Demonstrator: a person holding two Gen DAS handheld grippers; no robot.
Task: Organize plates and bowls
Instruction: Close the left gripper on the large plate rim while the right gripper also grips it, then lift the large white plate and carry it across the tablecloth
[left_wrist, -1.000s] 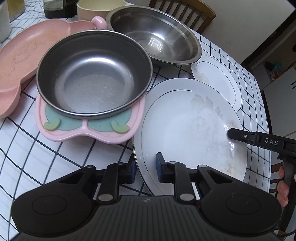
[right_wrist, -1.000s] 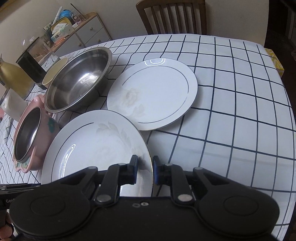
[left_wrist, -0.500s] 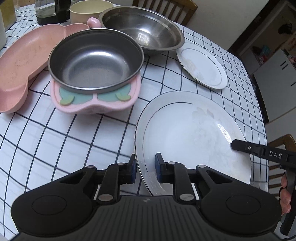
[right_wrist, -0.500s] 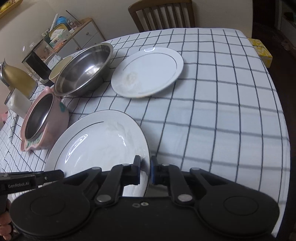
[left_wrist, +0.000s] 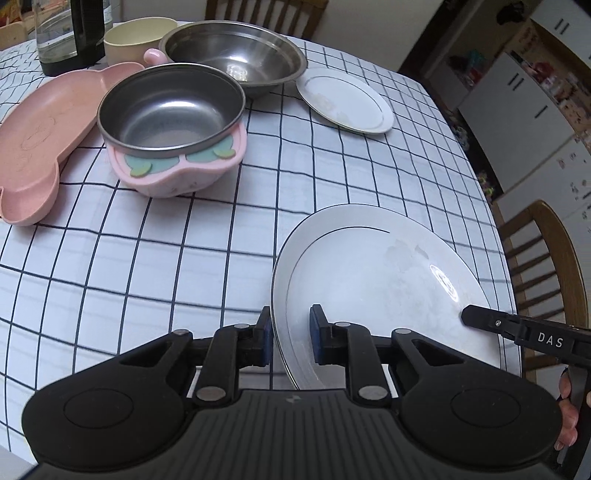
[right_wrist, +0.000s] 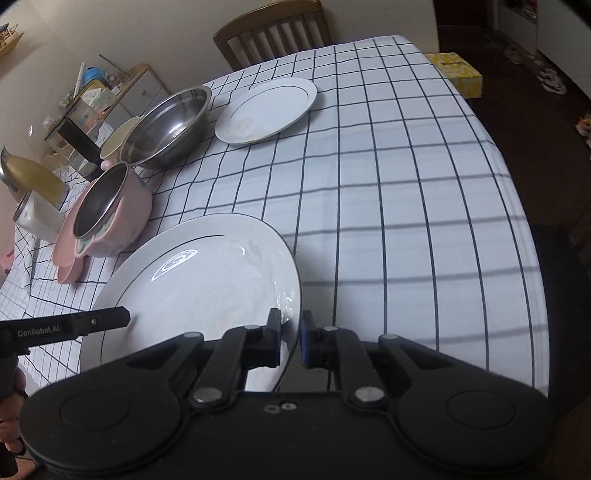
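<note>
Both grippers hold a large white plate (left_wrist: 369, 288) (right_wrist: 207, 288) with a thin dark ring, tilted above the checked tablecloth. My left gripper (left_wrist: 290, 332) is shut on its near left rim. My right gripper (right_wrist: 290, 332) is shut on the opposite rim, and one of its fingers (left_wrist: 466, 315) shows at the plate's right edge. A smaller white plate (left_wrist: 345, 99) (right_wrist: 266, 109) lies flat further back. Next to it stands a large steel bowl (left_wrist: 232, 55) (right_wrist: 166, 127). A smaller steel bowl (left_wrist: 170, 107) (right_wrist: 99, 201) sits in a pink holder.
A pink divided tray (left_wrist: 40, 136) lies at the left, with a cream cup (left_wrist: 136, 40) and a dark jug (left_wrist: 70, 33) behind it. Wooden chairs stand at the far side (right_wrist: 273, 33) and the right (left_wrist: 543, 266). A yellow box (right_wrist: 456, 72) lies beyond the table's far corner.
The large plate has come away from beside the pink bowl holder and the small plate, carried toward the near side of the table by both grippers. The other dishes have stayed put.
</note>
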